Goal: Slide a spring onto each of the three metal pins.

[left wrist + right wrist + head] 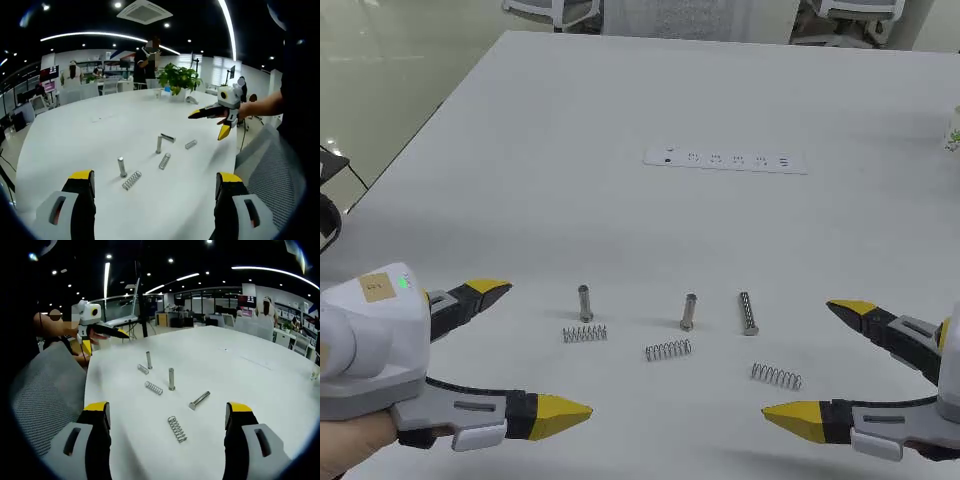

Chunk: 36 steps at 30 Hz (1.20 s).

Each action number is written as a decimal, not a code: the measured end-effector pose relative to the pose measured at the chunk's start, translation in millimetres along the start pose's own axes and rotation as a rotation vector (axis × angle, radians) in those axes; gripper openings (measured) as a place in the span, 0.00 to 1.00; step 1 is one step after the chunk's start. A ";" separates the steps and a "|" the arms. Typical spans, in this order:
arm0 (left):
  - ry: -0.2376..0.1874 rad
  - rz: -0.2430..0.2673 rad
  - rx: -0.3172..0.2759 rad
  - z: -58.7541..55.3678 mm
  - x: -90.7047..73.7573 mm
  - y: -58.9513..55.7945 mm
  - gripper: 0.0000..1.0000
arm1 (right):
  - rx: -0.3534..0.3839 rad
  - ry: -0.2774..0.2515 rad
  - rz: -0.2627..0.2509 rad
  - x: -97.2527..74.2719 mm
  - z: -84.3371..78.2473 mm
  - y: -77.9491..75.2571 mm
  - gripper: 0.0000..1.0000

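Three short, shiny metal pins are sitting in a row near the person. The left pin (585,303) and the middle pin (688,311) are standing up on their flat heads. The right pin (748,313) is lying on its side, which the right gripper view makes plain.

Three small coiled wire springs are lying flat, one on the near side of each pin: the left spring (585,334), the middle spring (668,350) and the right spring (776,375). No spring is sitting on a pin yet, so the job looks like it is only starting.

The left gripper (546,348), grey with yellow tips, is hovering near the left spring. The right gripper (798,358), which looks the same, is hovering near the right spring. Both have their jaws spread wide and are holding nothing.

Next, I think one gripper needs to pinch a spring softly, so it is not squashed and does not jump away. Then it needs to line the spring's hole up over a standing pin. The lying pin will likely need holding by the other gripper.

All this is resting on a wide white table (620,100). A flat white power strip (725,159) is lying far behind the pins.
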<state>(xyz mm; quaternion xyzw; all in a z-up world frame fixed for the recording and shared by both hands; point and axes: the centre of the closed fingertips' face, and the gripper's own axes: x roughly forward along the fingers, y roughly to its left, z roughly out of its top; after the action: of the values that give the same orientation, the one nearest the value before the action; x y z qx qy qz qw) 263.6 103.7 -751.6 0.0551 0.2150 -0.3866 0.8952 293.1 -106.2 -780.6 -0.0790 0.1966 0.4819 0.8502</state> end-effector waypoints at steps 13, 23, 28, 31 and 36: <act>-0.007 0.002 -0.006 -0.2 0.9 0.3 0.98 | 0.000 0.000 0.000 1.5 0.1 0.5 0.95; -0.014 0.004 -0.011 0.4 0.7 -0.2 0.98 | -0.001 -0.005 -0.002 0.8 1.8 -1.1 0.95; -0.015 0.008 -0.014 0.1 0.0 0.7 0.98 | -0.001 -0.006 0.000 1.1 1.9 -0.1 0.95; -0.014 0.007 -0.013 -0.3 -0.1 0.5 0.98 | -0.002 -0.005 0.001 1.3 1.8 0.6 0.95; -0.013 0.004 -0.011 0.0 -0.5 0.4 0.98 | -0.004 -0.004 0.003 2.0 3.3 0.1 0.95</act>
<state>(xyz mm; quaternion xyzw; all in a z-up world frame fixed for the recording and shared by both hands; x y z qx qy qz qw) 263.6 104.2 -751.4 0.0482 0.2111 -0.3839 0.8976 294.8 -103.6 -778.4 -0.0793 0.1941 0.4837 0.8497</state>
